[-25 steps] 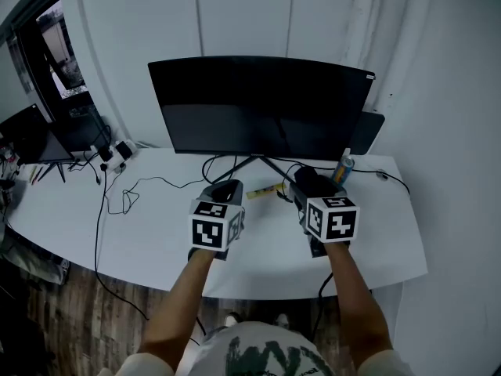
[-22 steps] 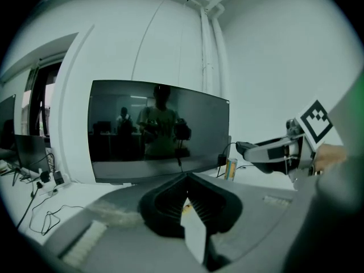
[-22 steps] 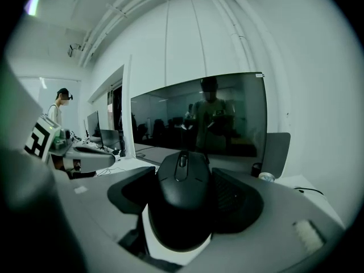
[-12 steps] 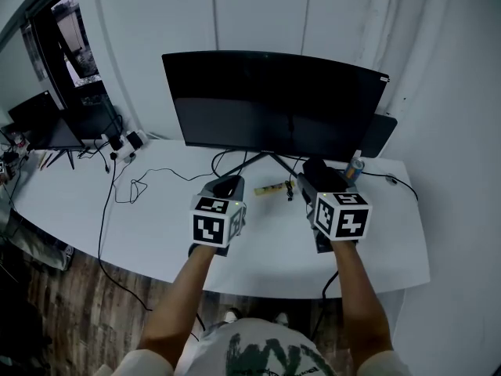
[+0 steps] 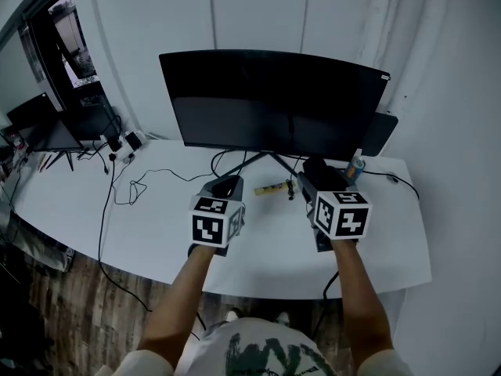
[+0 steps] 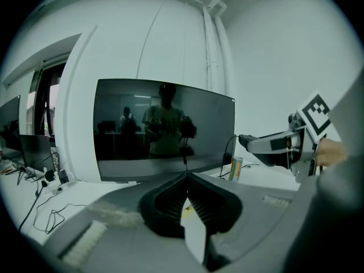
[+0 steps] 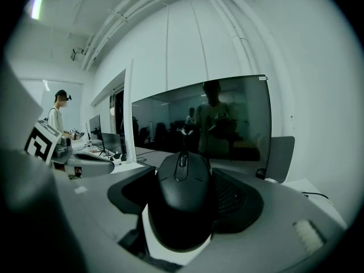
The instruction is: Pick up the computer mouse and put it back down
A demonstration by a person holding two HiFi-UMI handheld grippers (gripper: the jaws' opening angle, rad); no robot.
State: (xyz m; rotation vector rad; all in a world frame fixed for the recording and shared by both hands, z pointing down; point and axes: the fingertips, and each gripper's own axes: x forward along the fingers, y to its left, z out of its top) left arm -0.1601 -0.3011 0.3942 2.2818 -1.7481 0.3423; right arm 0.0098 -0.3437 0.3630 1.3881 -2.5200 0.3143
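Note:
The black computer mouse (image 7: 181,203) sits between the jaws of my right gripper (image 7: 183,172), which is shut on its sides, scroll wheel pointing toward the monitor. In the head view the mouse (image 5: 317,171) is off the white desk (image 5: 156,233), in front of the monitor's right half, with the right gripper (image 5: 313,182) around it. My left gripper (image 5: 227,185) hovers to the left at about the same depth. Its jaws meet at the tips with nothing between them (image 6: 185,178). The right gripper (image 6: 267,144) also shows at the right of the left gripper view.
A wide dark monitor (image 5: 274,100) stands at the back of the desk on a splayed stand. A slim can (image 5: 356,165) stands right of the mouse. A small yellowish object (image 5: 270,188) lies between the grippers. Loose cables (image 5: 133,188) and a power strip (image 5: 125,142) lie at the left.
The head view has shifted a little, so the desk and monitor sit differently in the picture. Both grippers keep their places, and the mouse stays in the right gripper.

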